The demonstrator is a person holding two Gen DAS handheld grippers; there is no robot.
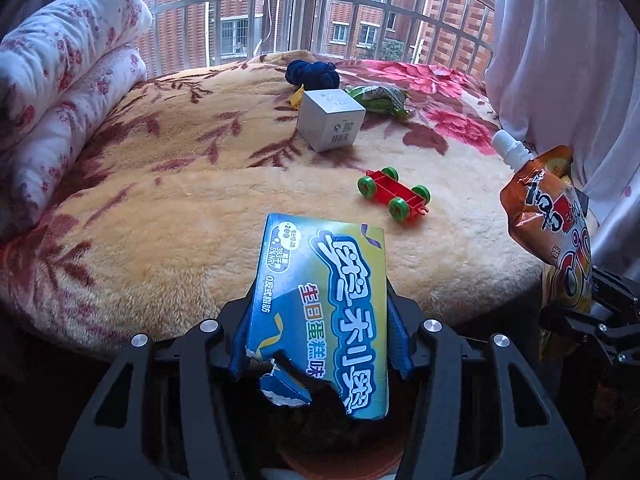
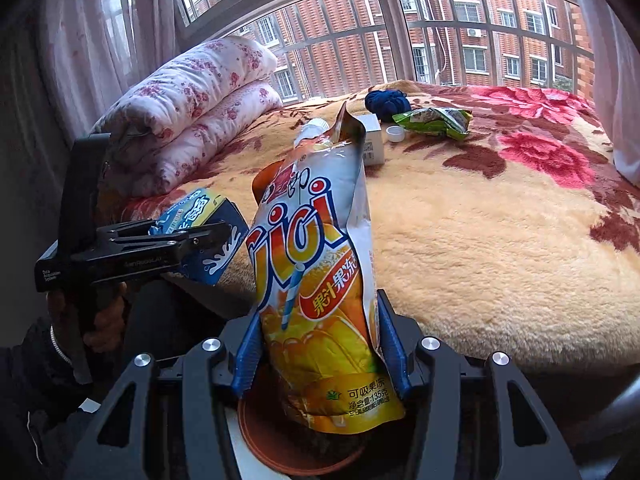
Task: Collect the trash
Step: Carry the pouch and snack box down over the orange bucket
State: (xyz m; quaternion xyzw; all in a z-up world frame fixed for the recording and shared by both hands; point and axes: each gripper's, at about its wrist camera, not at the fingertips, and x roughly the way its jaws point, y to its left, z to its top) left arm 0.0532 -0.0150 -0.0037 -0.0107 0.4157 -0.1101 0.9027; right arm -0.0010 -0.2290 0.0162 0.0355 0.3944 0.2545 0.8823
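White bottle cap [image 2: 396,133] shows only right-wrist, hidden left-wrist behind box [image 1: 330,120].

Blue carton [image 1: 320,304] in left gripper [image 1: 320,320]: "生日蛋糕味"; orange pouch [image 2: 320,280] in right gripper [image 2: 320,344]: "cici", "果汁果冻", "可吸果冻", "135克".

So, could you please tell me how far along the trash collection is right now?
Nothing visibly binned yet. In hand: the left gripper is shut on the torn blue box, and the right gripper is shut on the orange jelly pouch, both hovering over a brown bin. Left on the blanket: the green wrapper, white cap, possibly the white box.
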